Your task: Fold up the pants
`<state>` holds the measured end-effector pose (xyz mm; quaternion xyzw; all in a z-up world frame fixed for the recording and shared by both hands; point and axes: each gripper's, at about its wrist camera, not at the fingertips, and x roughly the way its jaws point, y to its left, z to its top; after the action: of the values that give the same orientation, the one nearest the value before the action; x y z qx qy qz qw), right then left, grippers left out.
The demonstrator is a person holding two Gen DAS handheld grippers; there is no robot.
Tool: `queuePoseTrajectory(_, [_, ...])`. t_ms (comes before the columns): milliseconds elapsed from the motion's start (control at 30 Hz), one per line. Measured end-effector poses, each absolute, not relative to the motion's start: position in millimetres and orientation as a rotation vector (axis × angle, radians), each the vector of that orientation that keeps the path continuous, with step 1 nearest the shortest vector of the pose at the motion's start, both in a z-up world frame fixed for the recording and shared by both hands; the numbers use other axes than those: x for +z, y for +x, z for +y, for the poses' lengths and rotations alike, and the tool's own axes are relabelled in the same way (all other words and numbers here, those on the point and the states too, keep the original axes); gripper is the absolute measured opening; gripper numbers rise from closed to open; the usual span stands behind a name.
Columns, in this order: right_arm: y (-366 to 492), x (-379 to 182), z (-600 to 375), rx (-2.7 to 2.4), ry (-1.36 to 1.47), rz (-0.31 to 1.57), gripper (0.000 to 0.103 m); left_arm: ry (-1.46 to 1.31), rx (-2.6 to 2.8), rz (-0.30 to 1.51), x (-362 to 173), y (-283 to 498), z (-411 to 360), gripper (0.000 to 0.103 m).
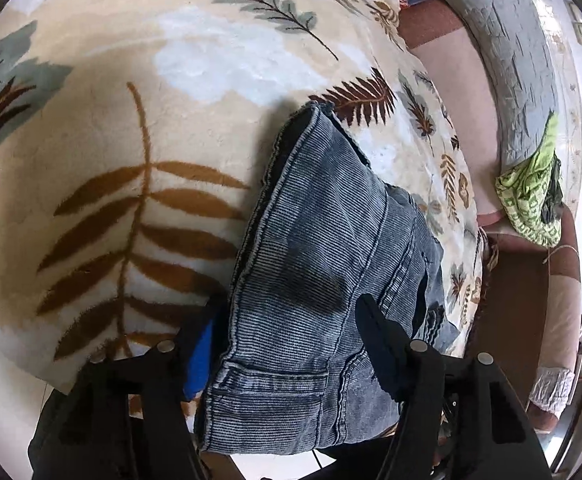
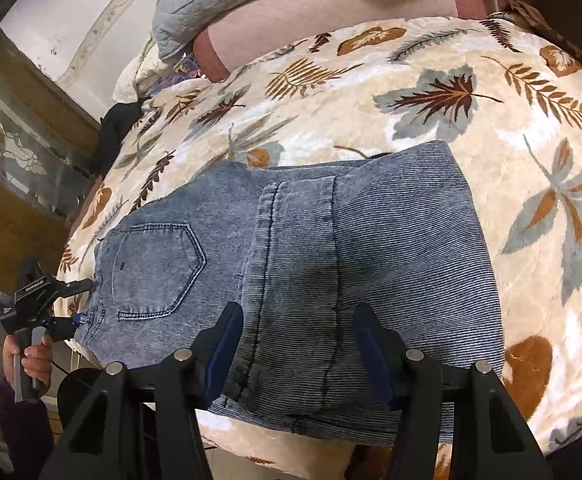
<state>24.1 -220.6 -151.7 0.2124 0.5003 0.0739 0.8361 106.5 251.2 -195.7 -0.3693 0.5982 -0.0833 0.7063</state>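
Observation:
Faded blue jeans (image 2: 331, 248) lie folded on a cream leaf-print blanket (image 2: 431, 92), back pocket (image 2: 155, 268) up on the left. My right gripper (image 2: 297, 332) is open, its jaws straddling the near edge of the folded leg with the hem between them. My left gripper (image 1: 287, 336) is open around the waistband end of the jeans (image 1: 319, 264), one jaw under the cloth's left edge and one on top. The left gripper (image 2: 79, 300) also shows in the right wrist view at the waistband, held by a hand.
The blanket (image 1: 131, 100) covers a bed. A grey quilt (image 1: 507, 60), a green printed cloth (image 1: 531, 196) and pink bedding (image 2: 311, 12) lie at the far side. A wooden and glass cabinet (image 2: 23, 152) stands beside the bed.

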Motion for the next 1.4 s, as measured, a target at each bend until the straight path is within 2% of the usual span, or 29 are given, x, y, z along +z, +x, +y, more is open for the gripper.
queuePoseTrajectory(267, [25, -157, -227, 0.157, 0.487, 1.064, 0.061, -0.786, -0.247, 1.321, -193, 110, 235, 0.067])
queuePoseTrajectory(300, [25, -158, -226, 0.157, 0.488, 1.067, 0.061, -0.813, -0.276, 1.320, -194, 111, 233, 0.062])
queuePoseTrajectory(333, [25, -159, -225, 0.159, 0.487, 1.068, 0.061, -0.821, -0.285, 1.320, -194, 112, 231, 0.049])
queuePoseTrajectory(400, [25, -159, -224, 0.162, 0.480, 1.068, 0.061, -0.784, -0.283, 1.320, -191, 113, 225, 0.031])
queuePoseTrajectory(533, [23, -159, -227, 0.153, 0.475, 1.057, 0.061, -0.762, -0.274, 1.312, -191, 113, 225, 0.024])
queuePoseTrajectory(767, [22, -168, -241, 0.139, 0.521, 1.032, 0.061, -0.680, -0.261, 1.260, -179, 109, 218, 0.021])
queuePoseTrajectory(1000, [19, -180, -227, 0.116, 0.337, 0.991, 0.061, -0.548, -0.283, 1.181, -136, 101, 192, 0.020])
queuePoseTrajectory(1167, [12, -182, -226, 0.157, 0.279, 0.938, 0.061, -0.446, -0.321, 1.139, -101, 93, 158, 0.020])
queuePoseTrajectory(1400, [0, -167, -253, 0.205, 0.399, 0.847, 0.061, -0.288, -0.408, 1.107, -54, 80, 82, 0.019])
